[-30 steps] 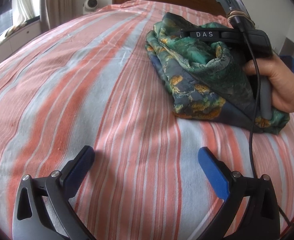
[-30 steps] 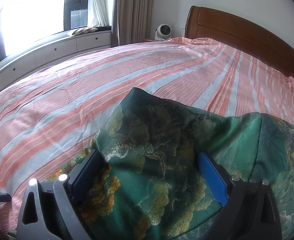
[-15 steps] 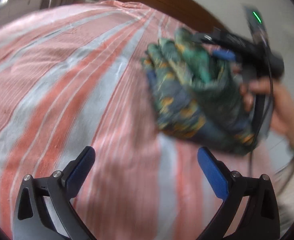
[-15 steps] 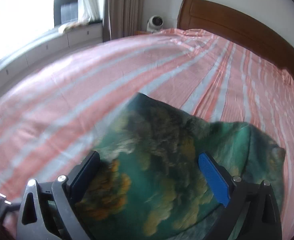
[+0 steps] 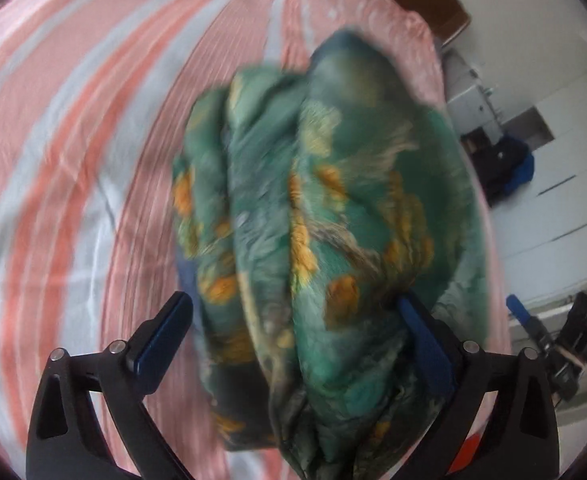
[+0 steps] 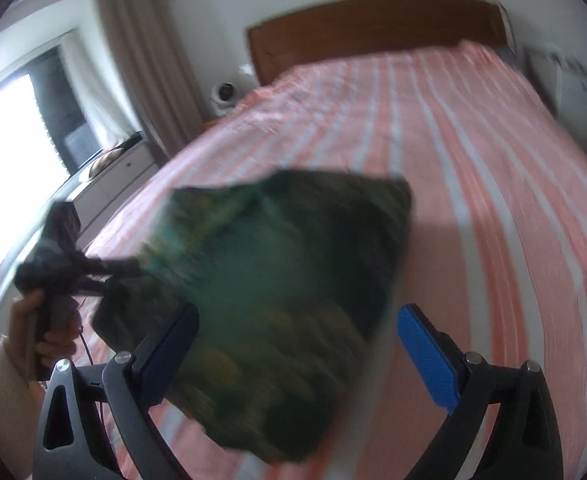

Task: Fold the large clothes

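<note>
Over the bed, largest to smallest:
Bed (image 6: 473, 152): covered by a sheet striped salmon-pink and pale grey; fills most of both views, blurred in the left wrist view.
Headboard (image 6: 373, 28): brown wood, at the far end of the bed against a pale wall.
Window (image 6: 9, 176): bright, on the left of the right wrist view, beside a beige curtain (image 6: 133, 52) and low cabinets beneath.
Garment (image 5: 325, 232): bunched green fabric with orange and yellow print, several thick folds showing; bulging between the fingers of the left tool and spilling past them; in the right wrist view (image 6: 277, 288) a dark green blurred mass just ahead of the right tool, over the sheet, casting a shadow on the bed to its right.
Left tool (image 5: 293, 344): blue-padded fingers held wide apart, cloth filling the gap between them; right pad pressed into the fabric, left pad just beside it; seen from the other camera at the garment's left edge, held by the left hand (image 6: 41, 336) in a cream sleeve.
Right tool (image 6: 297, 356): fingers spread wide; right pad bare over the sheet, left pad at the edge of the blurred cloth, contact impossible to tell.
Fan (image 6: 223, 94): small, white, round, beside the headboard.
</note>
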Tool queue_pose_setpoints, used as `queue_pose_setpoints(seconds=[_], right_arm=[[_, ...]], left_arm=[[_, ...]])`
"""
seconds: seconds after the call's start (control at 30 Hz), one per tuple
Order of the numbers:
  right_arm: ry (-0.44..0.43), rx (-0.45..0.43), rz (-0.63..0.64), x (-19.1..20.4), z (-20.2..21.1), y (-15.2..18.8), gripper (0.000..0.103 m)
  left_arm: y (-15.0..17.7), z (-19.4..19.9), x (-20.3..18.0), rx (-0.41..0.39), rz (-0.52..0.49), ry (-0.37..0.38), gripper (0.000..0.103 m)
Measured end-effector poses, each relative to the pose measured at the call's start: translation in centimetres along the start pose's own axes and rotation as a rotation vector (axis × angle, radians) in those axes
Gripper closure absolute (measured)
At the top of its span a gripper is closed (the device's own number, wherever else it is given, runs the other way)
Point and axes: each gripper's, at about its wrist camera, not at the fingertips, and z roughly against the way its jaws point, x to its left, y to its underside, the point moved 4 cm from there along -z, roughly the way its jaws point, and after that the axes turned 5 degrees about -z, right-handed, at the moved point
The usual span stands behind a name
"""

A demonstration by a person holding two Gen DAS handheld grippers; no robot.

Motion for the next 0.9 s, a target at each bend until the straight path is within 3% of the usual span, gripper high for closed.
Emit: queue_pose_setpoints(seconds=[0.07, 0.13, 0.27, 0.33, 0.4, 0.47, 0.57, 0.6, 0.73, 0.9], right_arm=[[-0.046, 0.064, -0.107, -3.4, -1.1, 1.6, 0.004], [-0.145, 0.142, -0.189, -5.3, -2.9, 3.0, 0.004], [-0.427, 0.255, -0.347, -5.4, -7.3, 4.0, 0.002], [-0.483, 0.268, -0.381, -4.4, -9.5, 3.8, 0.0], [-0.403, 0.286, -0.332, -3.2, -11.8, 3.3, 0.0], [-0.283, 0.288, -0.165, -0.9, -12.9, 2.8, 0.004], [-0.093, 0.249, 0.171, 3.5, -12.0, 2.8, 0.02], [-0.048, 0.218, 0.267, 4.9, -11.3, 3.1, 0.023], [0.042, 0.093, 0.472, 8.4, -9.2, 4.2, 0.028], [0.057, -0.047, 0.554, 11.3, -6.3, 4.2, 0.029]], left_arm=[[0.9, -0.6, 1.0, -0.006, 0.035, 0.057, 0.0], [1.2, -0.8, 1.0, -0.003, 0.013, 0.041, 0.0], [1.5, -2.3, 0.2, 0.046, -0.044, -0.032, 0.0], [1.5, -3.3, -0.2, 0.076, -0.049, -0.021, 0.0], [1.3, -4.5, -0.3, 0.12, -0.032, -0.001, 0.0], [1.3, -4.9, -0.5, 0.133, -0.026, -0.007, 0.004], [1.9, -3.1, -3.2, 0.056, -0.12, -0.104, 0.036], [2.4, -2.3, -4.4, 0.022, -0.166, -0.146, 0.039], [4.7, -0.2, -7.7, -0.094, -0.27, -0.213, 0.05], [6.4, 3.6, -9.2, -0.204, -0.285, -0.202, 0.051]])
